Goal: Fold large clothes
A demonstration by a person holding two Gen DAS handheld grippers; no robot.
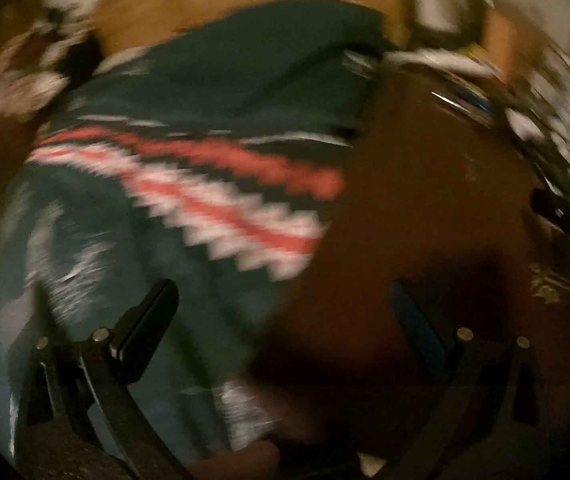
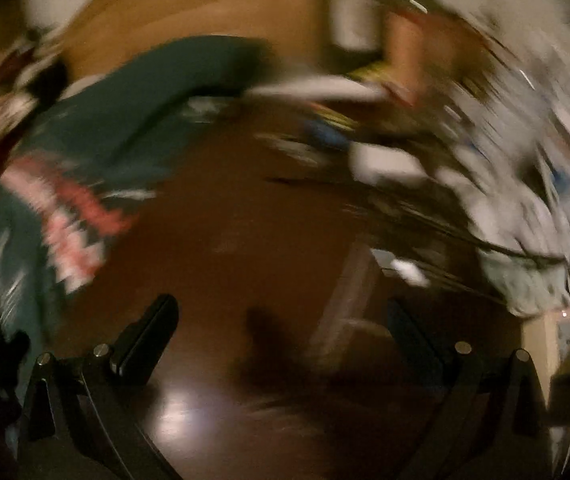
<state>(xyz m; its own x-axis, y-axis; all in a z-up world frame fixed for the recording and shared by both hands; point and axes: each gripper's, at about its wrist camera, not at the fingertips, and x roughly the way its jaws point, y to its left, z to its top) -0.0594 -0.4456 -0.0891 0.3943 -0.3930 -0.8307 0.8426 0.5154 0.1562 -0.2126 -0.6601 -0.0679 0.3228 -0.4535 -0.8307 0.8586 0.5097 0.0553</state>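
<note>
A dark green garment (image 1: 189, 92) with a red and white zigzag band (image 1: 221, 192) lies on a dark brown table (image 1: 437, 208). My left gripper (image 1: 285, 304) is open and empty, its left finger over the garment's near part and its right finger over bare table. In the right wrist view the same garment (image 2: 97, 128) lies at the left, and my right gripper (image 2: 281, 320) is open and empty above the bare table (image 2: 245, 240). Both views are motion-blurred.
Cluttered white and patterned items (image 2: 505, 184) pile along the table's right side, also in the left wrist view (image 1: 557, 92). A tan floor (image 2: 189, 12) lies beyond the table. More patterned clutter (image 1: 25, 72) sits at the far left.
</note>
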